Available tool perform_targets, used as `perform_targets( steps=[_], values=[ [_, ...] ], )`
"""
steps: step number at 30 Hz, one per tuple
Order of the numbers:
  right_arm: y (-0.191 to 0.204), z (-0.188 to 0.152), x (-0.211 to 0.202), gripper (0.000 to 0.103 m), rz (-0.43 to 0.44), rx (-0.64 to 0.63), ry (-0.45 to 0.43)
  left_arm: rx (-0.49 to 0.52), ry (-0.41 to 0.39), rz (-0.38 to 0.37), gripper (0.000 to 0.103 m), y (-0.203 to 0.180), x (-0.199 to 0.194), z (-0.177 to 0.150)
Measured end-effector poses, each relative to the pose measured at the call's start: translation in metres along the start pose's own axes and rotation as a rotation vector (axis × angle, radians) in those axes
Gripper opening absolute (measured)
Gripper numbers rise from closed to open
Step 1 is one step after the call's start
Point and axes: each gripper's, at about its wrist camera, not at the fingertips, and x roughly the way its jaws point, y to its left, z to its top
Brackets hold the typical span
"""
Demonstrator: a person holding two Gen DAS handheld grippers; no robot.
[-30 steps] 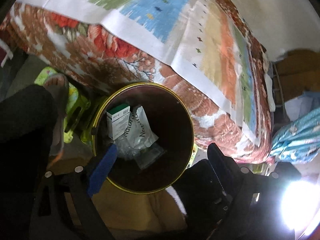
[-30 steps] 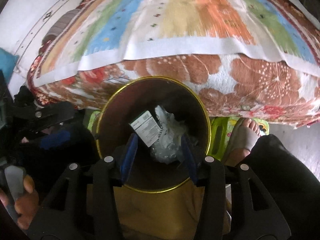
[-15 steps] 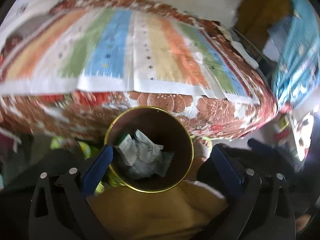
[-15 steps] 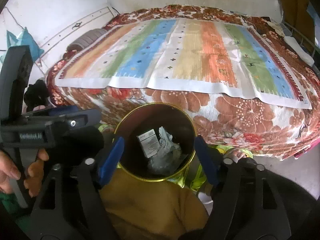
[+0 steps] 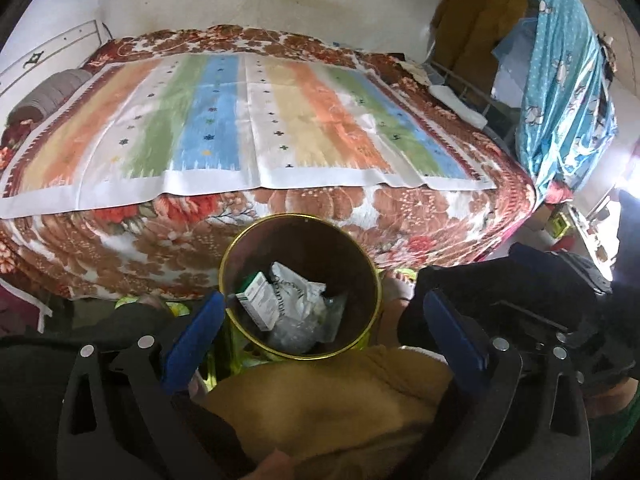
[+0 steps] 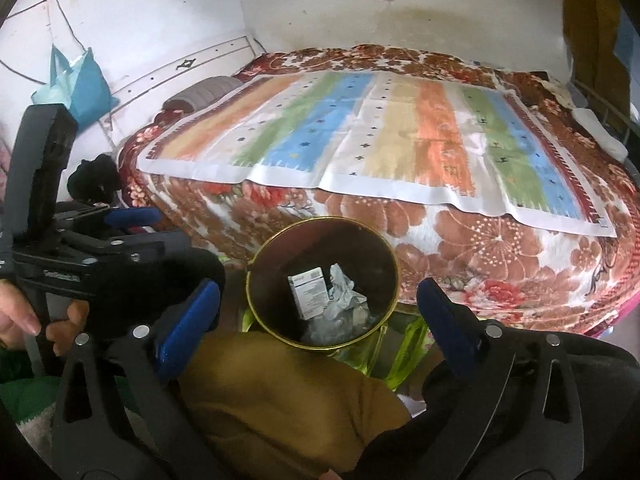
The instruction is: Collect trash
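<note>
A round bin with a gold rim (image 5: 362,256) (image 6: 390,264) stands on the floor by the bed. Inside lie a small white carton (image 5: 260,300) (image 6: 310,294) and crumpled plastic wrappers (image 5: 304,312) (image 6: 344,308). My left gripper (image 5: 324,328) is open and empty, held above and short of the bin. My right gripper (image 6: 316,312) is open and empty, also above the bin. The left gripper's body also shows at the left of the right wrist view (image 6: 92,248).
A bed (image 5: 256,120) (image 6: 380,140) with a striped sheet over a floral blanket fills the area behind the bin. A blue curtain (image 5: 560,92) hangs at right. A mustard cloth (image 5: 328,400) (image 6: 280,392) lies below the grippers. A yellow-green stool (image 6: 404,344) stands beside the bin.
Both grippers have risen and drawn back from the bin, so it looks smaller and the whole bed shows. The right gripper's jaws have opened wide. The trash lies in the bin.
</note>
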Motion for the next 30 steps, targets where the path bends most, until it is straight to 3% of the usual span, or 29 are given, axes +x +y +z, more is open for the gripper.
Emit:
perform_targets(
  steps=[13, 30],
  values=[
    [0.0009, 0.0004, 0.0022, 0.094, 0.031, 0.024, 0.004, -0.058, 0.034, 0.013, 0.097, 0.0082, 0.0036, -0.0009],
    [-0.0021, -0.0001, 0.0055, 0.094, 0.062, 0.058, 0.023, -0.011, 0.039, 0.049, 0.097, 0.0000, 0.0072, -0.0032]
  ],
)
